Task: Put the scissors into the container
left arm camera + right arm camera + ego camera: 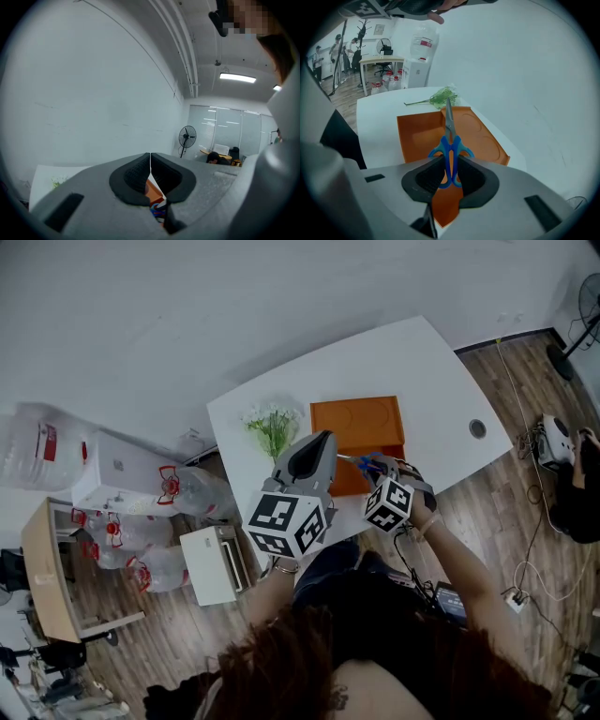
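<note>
A white table (431, 371) is shown at the centre of the head view. An orange container (417, 133) is laid open on it at mid-frame. A green sprig (443, 97) is laid just beside the container's upper edge. The left gripper (150, 164) is held with its jaws together on nothing. The scissors (449, 136) are clamped by their blue handles in the right gripper (450, 174), above the container. The grey blades are closed and directed toward the top of the frame.
</note>
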